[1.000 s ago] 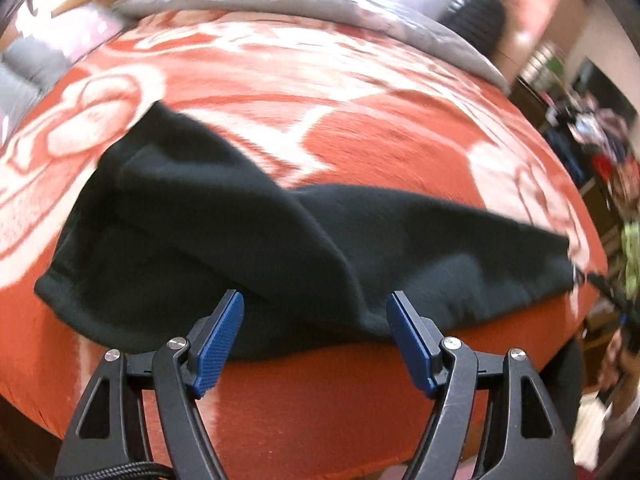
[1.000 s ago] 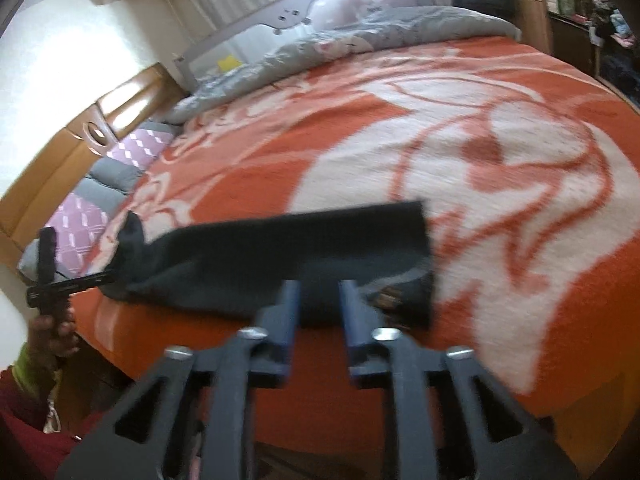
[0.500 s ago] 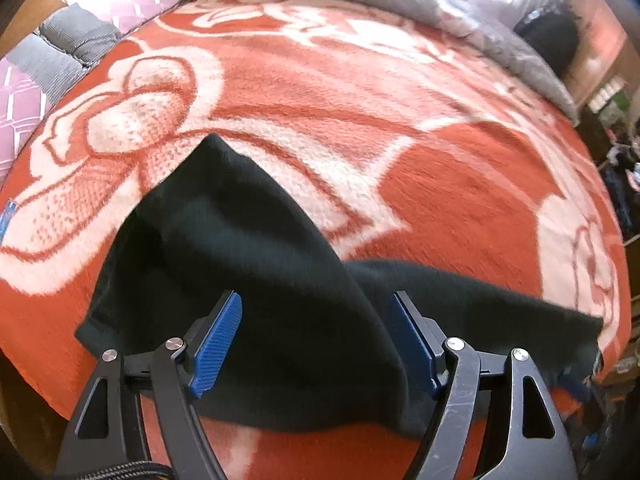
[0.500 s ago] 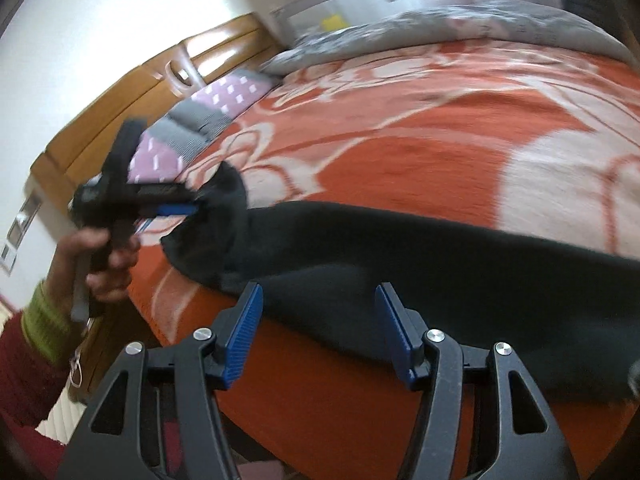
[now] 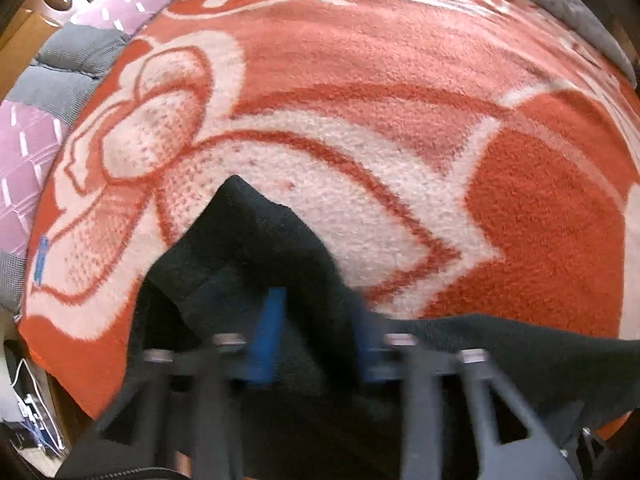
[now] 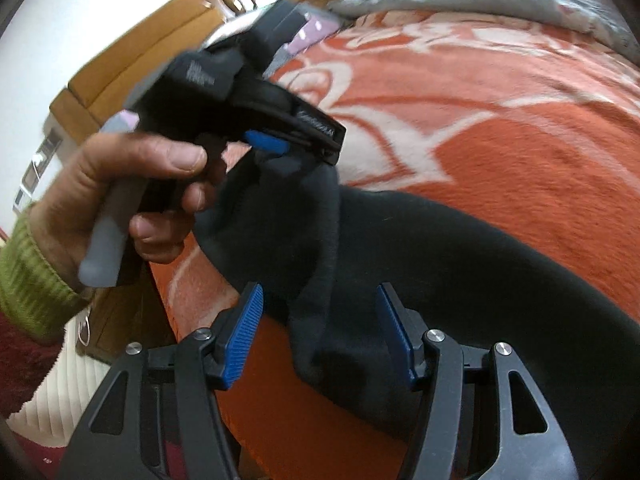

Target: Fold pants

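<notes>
Black fleece pants (image 5: 272, 264) lie along the near edge of an orange and white blanket (image 5: 400, 128). My left gripper (image 5: 316, 332) is blurred, its blue pads narrowed onto a raised fold of the pants. In the right wrist view the left gripper (image 6: 296, 148) pinches the lifted end of the pants (image 6: 400, 248). My right gripper (image 6: 320, 332) is open, its blue pads either side of a hanging fold, not touching it.
The bed's near edge drops off just below the pants. A wooden headboard (image 6: 168, 44) and purple-grey cushions (image 5: 36, 120) lie at the left. A grey quilt (image 6: 500, 4) is bunched at the far side of the bed.
My left gripper has closed from wide open onto the pants and lifted that end. My right gripper has let go of the far end, opened, and swung left towards the left gripper.
</notes>
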